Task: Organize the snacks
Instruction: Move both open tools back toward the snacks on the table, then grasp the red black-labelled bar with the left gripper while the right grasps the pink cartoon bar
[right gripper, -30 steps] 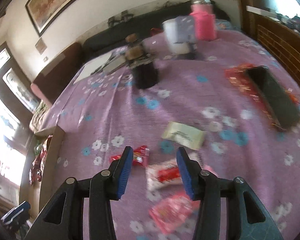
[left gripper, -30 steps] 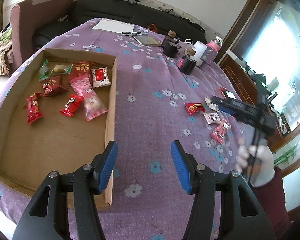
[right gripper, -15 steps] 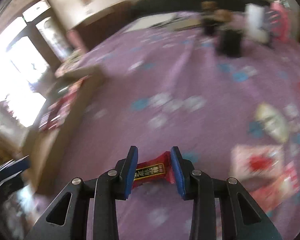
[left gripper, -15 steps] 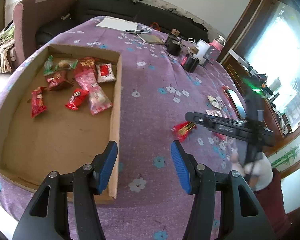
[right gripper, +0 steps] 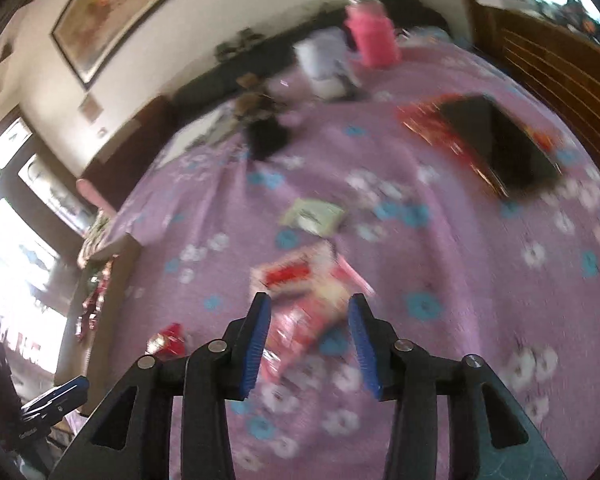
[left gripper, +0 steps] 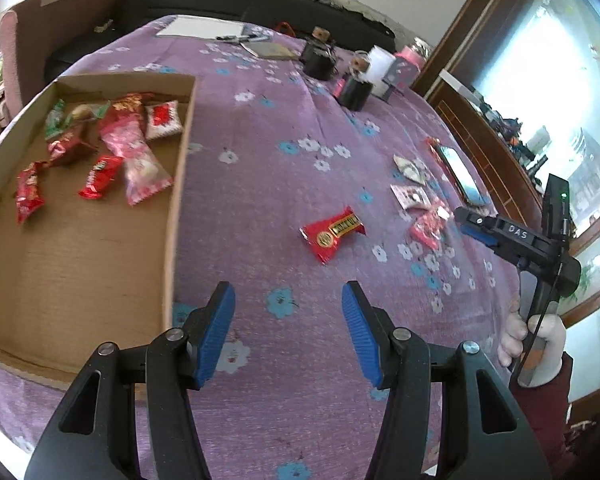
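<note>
Lying loose now on the purple floral tablecloth (left gripper: 260, 168), just ahead of the left gripper (left gripper: 288, 332) and slightly right of its line: the red snack bar (left gripper: 333, 233), half a second ago pinched between the right gripper's pads, a second ago still among the far wrappers. Dropped short, evidently, well apart from the cardboard tray (left gripper: 178, 200) off to the left, where several snacks already sit; probably staged for a handover, left side finishing the trip. Spread wide and empty, the left gripper. Swung back to the right, the right gripper (right gripper: 308, 340), also parted and holding nothing, hovering over a blurred pink-and-red wrapper (right gripper: 304, 316), with a pale green packet (right gripper: 314, 216) farther ahead. Beyond that, a dark phone (right gripper: 500, 144) resting on a red packet. Farther still, dark jars, a pink bottle (right gripper: 374, 34), a black sofa against the wall. Bright windows at both flanks.
</note>
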Action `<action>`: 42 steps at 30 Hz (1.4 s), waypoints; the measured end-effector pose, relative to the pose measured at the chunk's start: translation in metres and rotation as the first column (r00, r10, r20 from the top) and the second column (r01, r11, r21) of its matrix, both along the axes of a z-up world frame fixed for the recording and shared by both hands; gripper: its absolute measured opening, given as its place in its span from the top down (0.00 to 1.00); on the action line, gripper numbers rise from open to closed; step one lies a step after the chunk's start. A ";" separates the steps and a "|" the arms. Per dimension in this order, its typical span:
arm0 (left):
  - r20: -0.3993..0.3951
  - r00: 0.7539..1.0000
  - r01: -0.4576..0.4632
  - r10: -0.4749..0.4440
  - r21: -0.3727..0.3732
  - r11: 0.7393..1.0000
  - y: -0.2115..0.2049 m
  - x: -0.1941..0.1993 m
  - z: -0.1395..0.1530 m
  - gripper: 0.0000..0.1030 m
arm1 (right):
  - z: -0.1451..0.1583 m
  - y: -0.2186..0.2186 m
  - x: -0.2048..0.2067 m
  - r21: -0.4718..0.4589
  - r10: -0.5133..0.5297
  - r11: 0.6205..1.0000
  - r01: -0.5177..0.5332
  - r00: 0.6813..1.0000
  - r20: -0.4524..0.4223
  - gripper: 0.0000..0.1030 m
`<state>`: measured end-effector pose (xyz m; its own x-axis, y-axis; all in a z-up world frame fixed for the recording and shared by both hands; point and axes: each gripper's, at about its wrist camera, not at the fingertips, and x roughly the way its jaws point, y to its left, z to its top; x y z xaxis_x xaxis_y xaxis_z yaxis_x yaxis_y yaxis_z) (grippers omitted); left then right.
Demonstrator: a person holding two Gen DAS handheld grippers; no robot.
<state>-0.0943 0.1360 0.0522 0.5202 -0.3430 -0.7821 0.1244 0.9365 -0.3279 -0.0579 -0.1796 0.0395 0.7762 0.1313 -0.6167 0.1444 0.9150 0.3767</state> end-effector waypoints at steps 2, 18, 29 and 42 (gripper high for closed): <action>-0.002 1.000 0.010 -0.010 0.009 1.000 -0.005 0.000 -0.001 0.47 | -0.011 -0.004 0.000 0.022 -0.023 0.999 0.024 0.999 -0.036 0.55; 0.030 0.992 0.112 -0.121 0.213 0.971 -0.052 0.027 -0.002 0.47 | -0.028 0.011 0.030 0.019 -0.115 0.993 0.115 0.993 -0.002 0.77; 0.041 0.972 0.199 -0.232 0.384 0.902 -0.100 0.072 -0.030 0.48 | -0.031 -0.007 0.021 0.125 -0.107 0.987 0.104 0.994 0.020 0.78; 0.042 0.963 0.236 -0.265 0.335 0.912 -0.112 0.070 -0.032 0.85 | -0.026 -0.006 0.017 0.107 -0.115 0.988 0.110 0.992 0.046 0.85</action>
<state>-0.0238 0.0245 0.0207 0.5198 -0.2062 -0.8290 0.3829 0.9237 0.0103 -0.0411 -0.1857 0.0135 0.8203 0.1028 -0.5627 0.2219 0.8495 0.4787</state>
